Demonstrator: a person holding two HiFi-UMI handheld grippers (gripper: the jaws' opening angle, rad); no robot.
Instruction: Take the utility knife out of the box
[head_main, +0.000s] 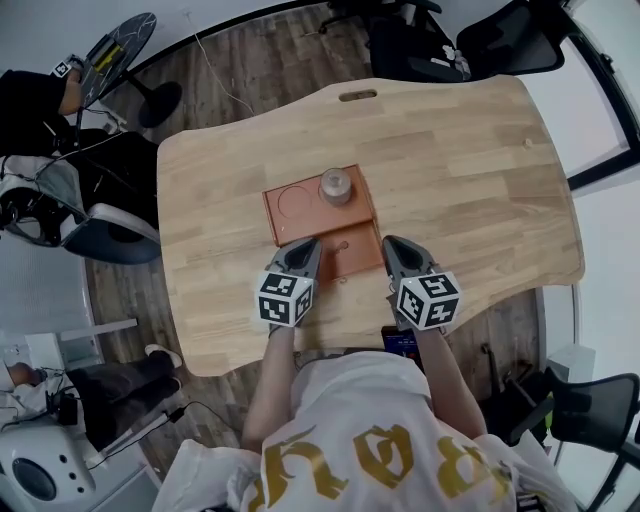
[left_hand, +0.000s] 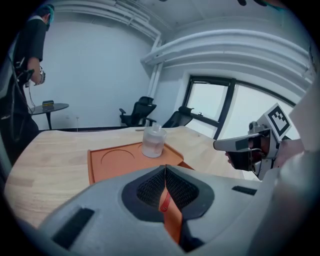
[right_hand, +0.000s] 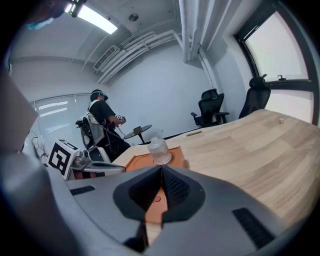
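At the near edge of the wooden counter (head_main: 480, 150), both grippers sit low, side by side, tips aimed toward the far edge.

- Orange box (head_main: 350, 255): lies flat mid-counter, closer to the near edge than the far one, about halfway between the left and right edges. The utility knife shows in no view.
- Clear jar (head_main: 335, 185): upright on the far-right part of the box, next to a round recess (head_main: 295, 201) in the far-left part.
- Left gripper (head_main: 308, 247): tips over the box's near-left corner. In its own view the left gripper (left_hand: 165, 167) has its pads pressed together at the tip. An orange strip with a small round stud shows in the slit below them. Can't tell if that strip is pinched or just the box surface seen through the gap. Box (left_hand: 115, 165) and jar (left_hand: 153, 141) are straight ahead, and the right gripper (left_hand: 220, 145) is off to the side.
- Right gripper (head_main: 392, 245): tips at the box's near-right corner. In its own view the right gripper (right_hand: 161, 167) also has its fingers closed tip to tip. Orange and then bare wood show through the slit, nothing clearly clamped. Jar (right_hand: 160, 149) is dead ahead on the box (right_hand: 137, 160), with the left gripper (right_hand: 120, 170) alongside.
- Background: a person (right_hand: 102, 125) stands past the counter's left edge, and office chairs (right_hand: 210, 112) are beyond the far edge.
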